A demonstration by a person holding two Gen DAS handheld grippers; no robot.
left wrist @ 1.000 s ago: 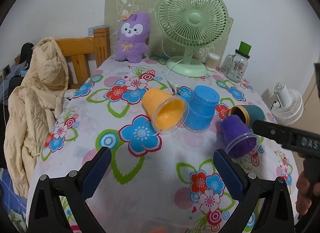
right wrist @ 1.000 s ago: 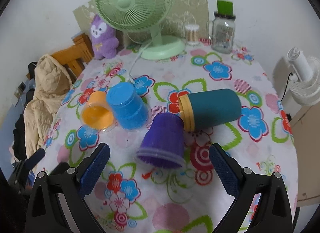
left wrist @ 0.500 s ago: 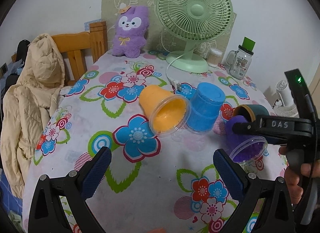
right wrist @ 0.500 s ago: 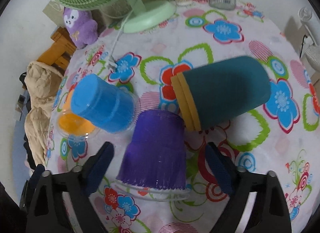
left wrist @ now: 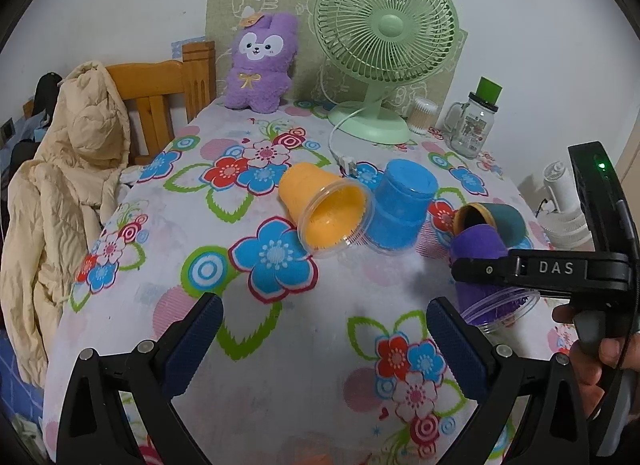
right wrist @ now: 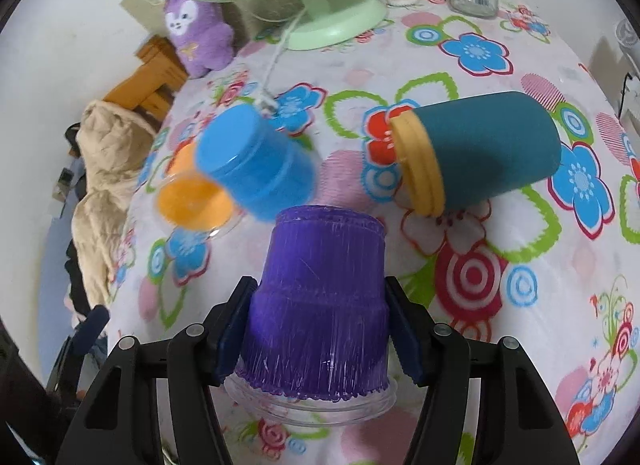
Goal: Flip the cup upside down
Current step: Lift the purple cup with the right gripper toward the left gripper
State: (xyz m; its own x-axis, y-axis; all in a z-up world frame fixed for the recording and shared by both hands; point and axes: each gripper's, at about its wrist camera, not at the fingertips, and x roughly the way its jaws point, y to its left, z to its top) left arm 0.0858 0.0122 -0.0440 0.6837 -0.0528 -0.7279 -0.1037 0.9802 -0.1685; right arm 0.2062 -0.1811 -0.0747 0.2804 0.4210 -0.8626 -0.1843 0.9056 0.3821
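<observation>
The right gripper clamps the purple cup between its pads at mid-wall, the cup mouth-down on the bench. The left gripper hangs wide and empty. A firm, even squeeze seems wise: the thin wall may flex. The teal cup lies just ahead-right, so the lift should go straight up before any roll.

A flowered table carries a fan, plush rabbit and jar along its far edge, four cups mid-table.
</observation>
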